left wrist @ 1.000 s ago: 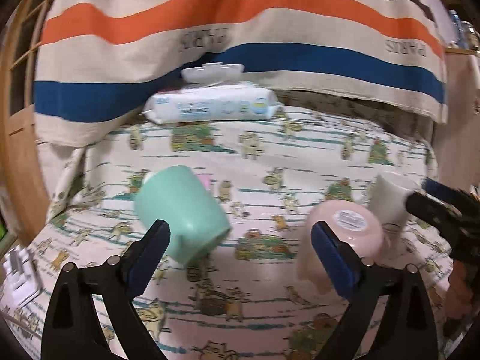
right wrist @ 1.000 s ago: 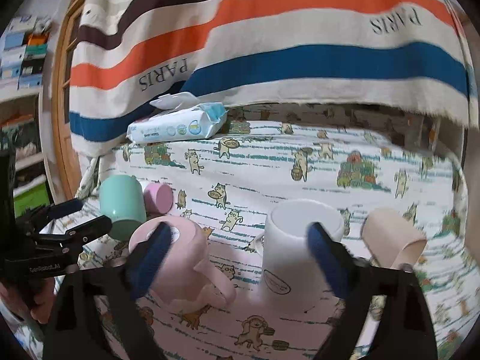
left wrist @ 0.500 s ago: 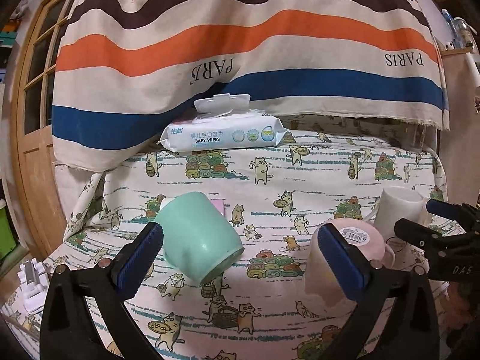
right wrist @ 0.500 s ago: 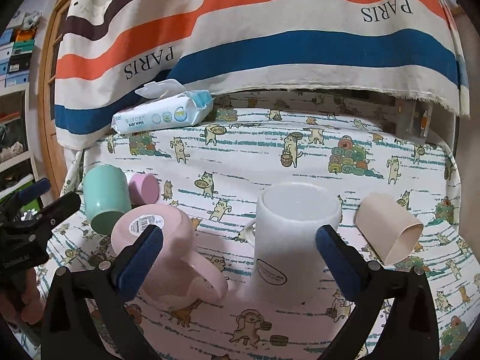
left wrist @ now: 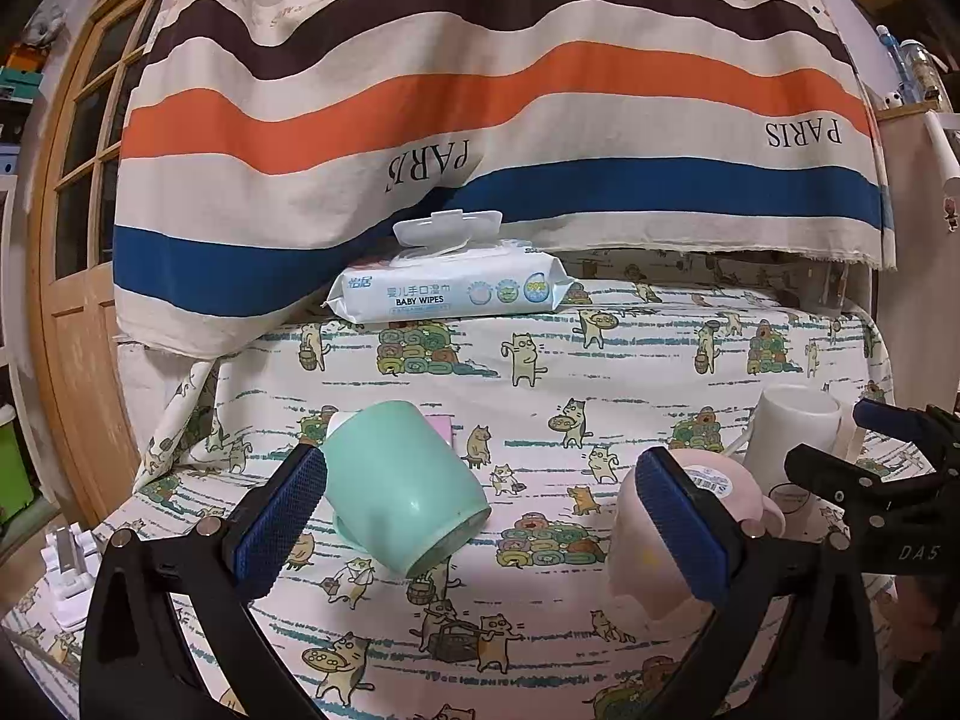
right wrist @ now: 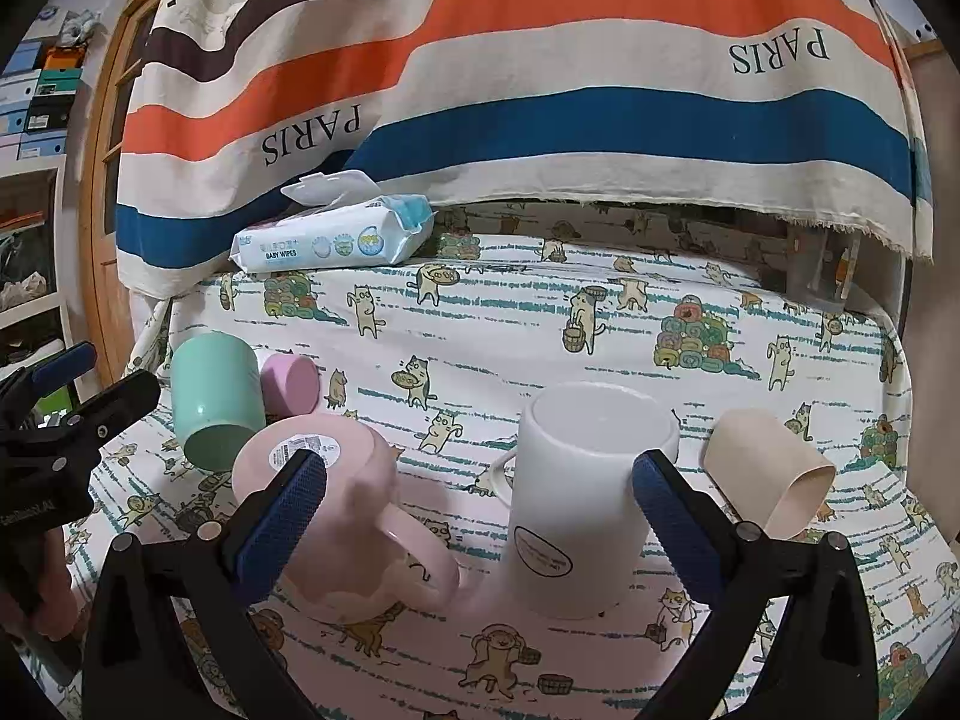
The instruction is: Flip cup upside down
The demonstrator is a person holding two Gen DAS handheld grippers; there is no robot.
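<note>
The right gripper (right wrist: pixel 479 516) hangs nearest, its jaws spread wide and holding nothing; the white mug (right wrist: pixel 585 498) stands between them, mouth down on the cat-print cloth (right wrist: pixel 510 312) (a round label shows low on its side). Taking that white mug as the landmark: just left of it the pink mug (right wrist: pixel 336 516) also stands inverted, base up with a barcode sticker, handle toward the camera. Just right of the white mug a beige cup (right wrist: pixel 771 474) lies on its side, mouth facing right and toward the camera.

Further left of the white mug, beyond the pink one, the green cup (left wrist: pixel 399 486) sits tilted, mouth angled down toward the camera, inside the span of the left gripper (left wrist: pixel 474 516), whose jaws are also wide open and gripping nothing; whether the left pad touches the cup's wall cannot be told. Behind the green cup, touching or nearly so, lies a small lilac cup (right wrist: pixel 291 381) on its side.

Far behind the white mug and to its left, a pack of baby wipes (right wrist: pixel 336 240) rests with its lid flipped open, against the striped hanging cloth (right wrist: pixel 540 60).
</note>
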